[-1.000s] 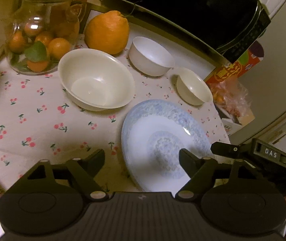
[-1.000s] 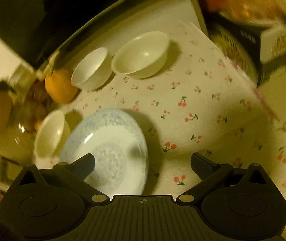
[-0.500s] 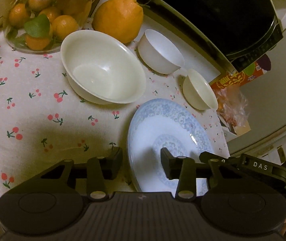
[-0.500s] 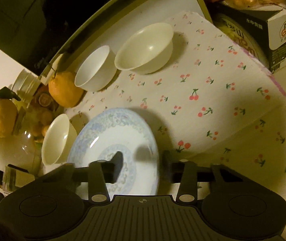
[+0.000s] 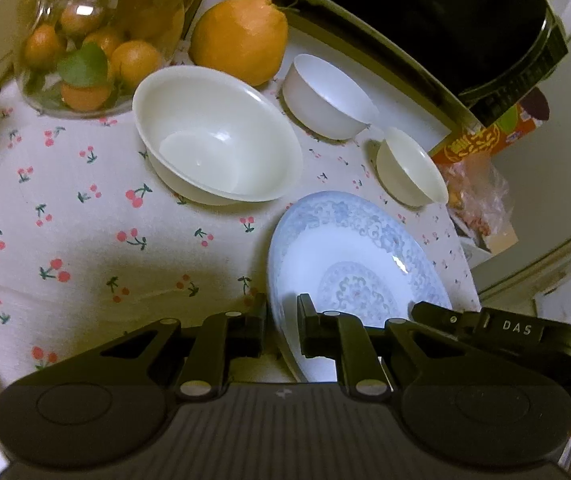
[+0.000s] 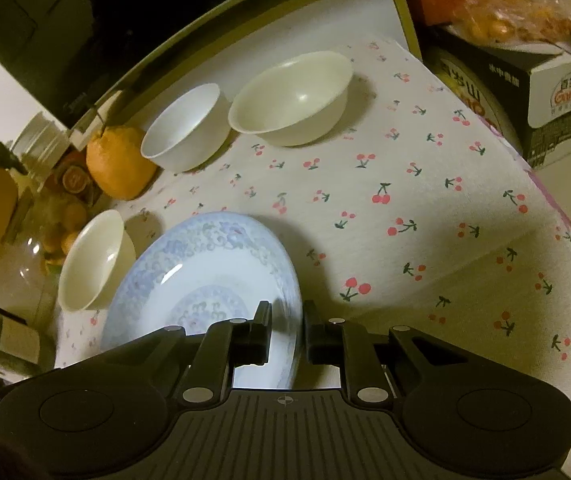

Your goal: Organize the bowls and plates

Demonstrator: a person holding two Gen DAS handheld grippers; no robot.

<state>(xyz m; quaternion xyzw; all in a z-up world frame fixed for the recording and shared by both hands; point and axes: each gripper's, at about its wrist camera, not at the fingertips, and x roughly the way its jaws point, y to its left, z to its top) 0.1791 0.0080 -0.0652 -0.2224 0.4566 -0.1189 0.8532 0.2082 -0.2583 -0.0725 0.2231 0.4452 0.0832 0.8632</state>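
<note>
The blue-patterned plate is lying face up at the near edge of the cherry-print tablecloth; being round, it is showing no long axis. Beyond it, a large cream bowl, a white bowl and a small cream bowl are all sitting upright and apart from one another, none blocking the plate. A big orange citrus fruit and a glass jar of small oranges are standing behind them, before a black microwave.

The left gripper is pinching the plate's left rim, and the right gripper is pinching the opposite rim; both have just been closing onto it.
</note>
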